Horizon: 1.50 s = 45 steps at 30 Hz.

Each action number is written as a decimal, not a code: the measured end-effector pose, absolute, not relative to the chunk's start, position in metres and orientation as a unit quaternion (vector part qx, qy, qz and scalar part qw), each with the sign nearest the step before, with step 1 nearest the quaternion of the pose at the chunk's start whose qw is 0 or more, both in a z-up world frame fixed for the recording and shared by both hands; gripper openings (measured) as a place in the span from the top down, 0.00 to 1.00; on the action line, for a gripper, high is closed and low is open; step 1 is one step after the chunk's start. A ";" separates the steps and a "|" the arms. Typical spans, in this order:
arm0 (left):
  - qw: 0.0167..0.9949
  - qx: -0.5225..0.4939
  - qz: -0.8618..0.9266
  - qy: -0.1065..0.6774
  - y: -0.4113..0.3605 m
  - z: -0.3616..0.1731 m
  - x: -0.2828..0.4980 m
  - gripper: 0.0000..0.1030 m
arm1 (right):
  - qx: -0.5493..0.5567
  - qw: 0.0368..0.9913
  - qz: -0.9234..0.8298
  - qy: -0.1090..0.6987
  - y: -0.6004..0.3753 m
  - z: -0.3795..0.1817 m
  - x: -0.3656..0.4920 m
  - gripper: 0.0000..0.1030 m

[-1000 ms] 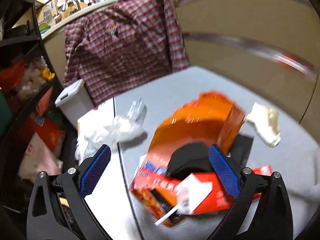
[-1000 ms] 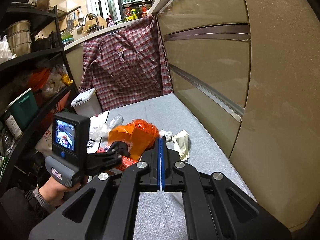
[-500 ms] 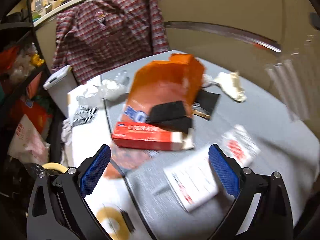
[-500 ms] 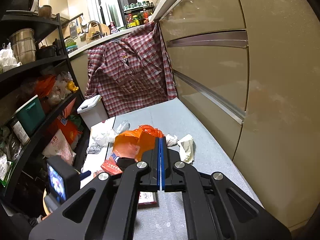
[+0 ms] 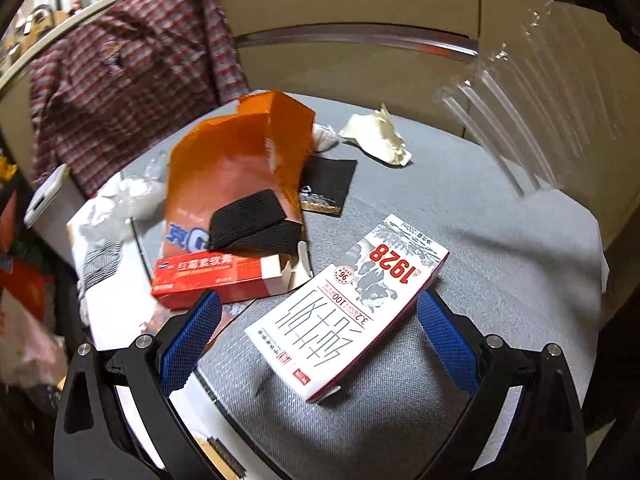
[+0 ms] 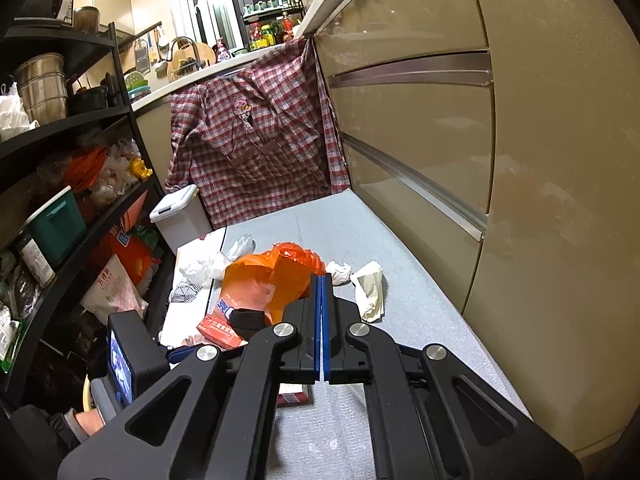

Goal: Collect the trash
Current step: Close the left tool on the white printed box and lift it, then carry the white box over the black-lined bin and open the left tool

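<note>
- Your grey mat [image 5: 500,216] has bare room from 1 to 3 o'clock, up to the cabinet wall
- The orange bag [image 5: 236,160] crowds 11 o'clock
- Your left gripper [image 5: 318,334] gapes around the milk carton [image 5: 348,312], pads apart from it
- Your right gripper [image 6: 322,280] is closed, empty

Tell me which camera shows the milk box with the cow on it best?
The left wrist view. There the milk carton lies flat on the grey mat, whole, its cow picture and red numbers readable, between the open left claw's blue pads. In the right wrist view the shut right claw hides nearly all of it.
</note>
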<state>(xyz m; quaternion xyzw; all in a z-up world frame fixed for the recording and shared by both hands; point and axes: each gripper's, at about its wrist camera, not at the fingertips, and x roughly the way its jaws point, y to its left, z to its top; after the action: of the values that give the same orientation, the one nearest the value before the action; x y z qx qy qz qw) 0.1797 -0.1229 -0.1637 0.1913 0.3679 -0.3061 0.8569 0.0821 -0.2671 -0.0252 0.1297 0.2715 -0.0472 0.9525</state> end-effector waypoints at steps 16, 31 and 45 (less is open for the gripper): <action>0.878 0.134 -0.285 0.362 -0.098 -0.141 0.169 0.48 | 0.122 0.953 -0.051 0.272 -0.267 -0.026 0.082 0.99; 0.931 0.104 -0.160 0.310 -0.010 -0.049 0.115 0.48 | 0.118 0.959 0.026 0.258 -0.209 -0.003 0.073 0.99; 0.950 0.056 -0.016 0.308 0.114 -0.029 0.089 0.48 | 0.073 0.945 0.154 0.280 -0.068 0.007 0.092 0.99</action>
<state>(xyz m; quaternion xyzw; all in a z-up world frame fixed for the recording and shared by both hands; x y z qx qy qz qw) 0.0893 0.1135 -0.0294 0.0564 0.3082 -0.0157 0.9495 0.0920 -0.0681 0.0069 0.0725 0.2795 0.1544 0.9449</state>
